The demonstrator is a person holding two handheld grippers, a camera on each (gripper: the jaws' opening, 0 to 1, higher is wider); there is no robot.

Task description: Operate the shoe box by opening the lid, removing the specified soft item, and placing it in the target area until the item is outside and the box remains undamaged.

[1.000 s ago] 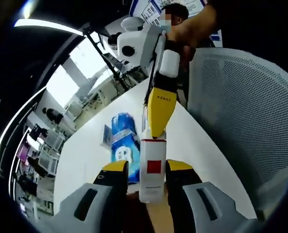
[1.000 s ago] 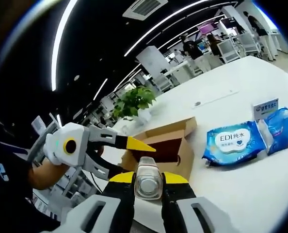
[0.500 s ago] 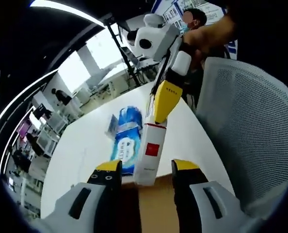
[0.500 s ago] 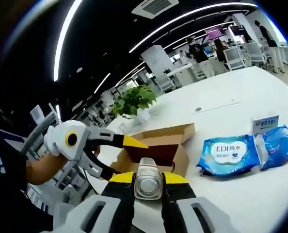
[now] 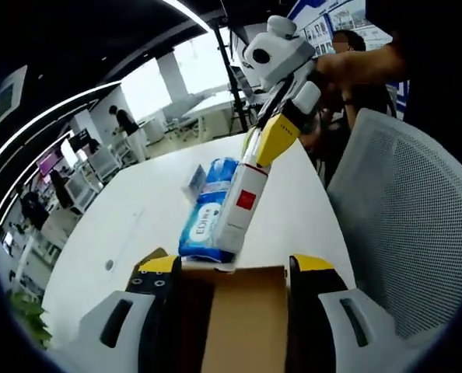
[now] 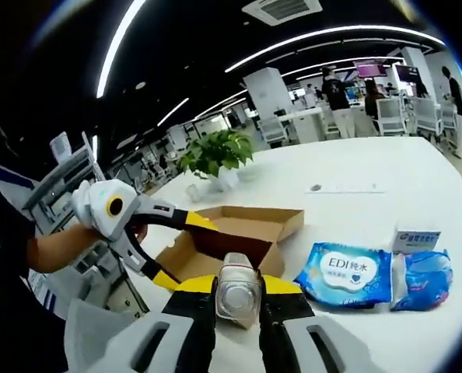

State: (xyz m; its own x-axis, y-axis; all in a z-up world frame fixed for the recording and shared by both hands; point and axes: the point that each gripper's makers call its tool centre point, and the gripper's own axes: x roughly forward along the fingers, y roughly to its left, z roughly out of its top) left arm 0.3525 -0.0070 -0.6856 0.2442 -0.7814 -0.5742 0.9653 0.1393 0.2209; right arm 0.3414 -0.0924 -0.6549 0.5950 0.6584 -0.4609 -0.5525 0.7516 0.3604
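The brown shoe box (image 5: 231, 315) sits between the spread jaws of my left gripper (image 5: 235, 264). In the right gripper view the box (image 6: 243, 233) lies open on the white table, and the left gripper (image 6: 184, 252) straddles its near-left wall, open. My right gripper (image 6: 239, 284) is shut on a white carton (image 6: 239, 294). From the left gripper view, that carton (image 5: 243, 210) bears a red square and hangs tilted from the right gripper (image 5: 262, 151), its lower end just past the box's far edge.
Two blue wipe packs (image 6: 344, 272) (image 6: 421, 276) and a small white box (image 6: 418, 237) lie on the table (image 6: 371, 179) right of the shoe box. A potted plant (image 6: 215, 151) stands behind it. A white mesh chair (image 5: 402, 217) is at the table's edge.
The right gripper has carried the white carton up and away from between the left jaws, out past the box edge. Both views have tilted down toward the table.
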